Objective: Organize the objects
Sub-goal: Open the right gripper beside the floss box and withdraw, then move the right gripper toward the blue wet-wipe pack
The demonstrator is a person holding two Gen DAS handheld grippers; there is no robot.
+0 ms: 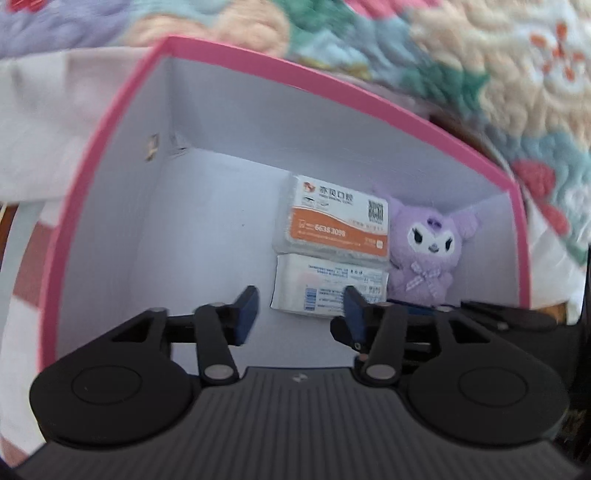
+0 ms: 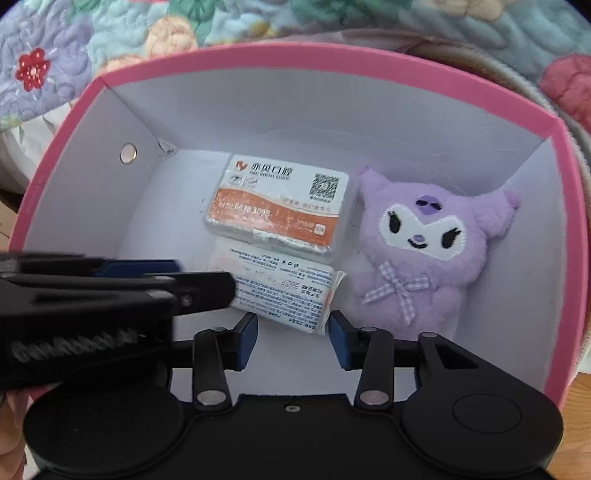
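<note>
A pink box (image 1: 258,62) (image 2: 332,55) with a white inside holds three things. An orange-and-white clear case (image 1: 332,218) (image 2: 280,206) lies against the far wall. A white tissue pack (image 1: 314,284) (image 2: 288,288) lies just in front of it, and a purple plush doll (image 1: 428,247) (image 2: 428,251) lies to their right. My left gripper (image 1: 300,315) (image 2: 207,278) is open over the pack's near end, its pads clear of it. My right gripper (image 2: 293,338) is open too, and the pack's near edge sits just ahead of its fingertips.
A flowered quilt (image 1: 480,55) (image 2: 110,33) lies beyond the box. White cloth (image 1: 44,122) sits at the left. A round metal magnet (image 2: 128,153) is set in the box's left wall. A wooden surface (image 2: 580,387) shows at the lower right, and a hand (image 2: 9,424) at the lower left.
</note>
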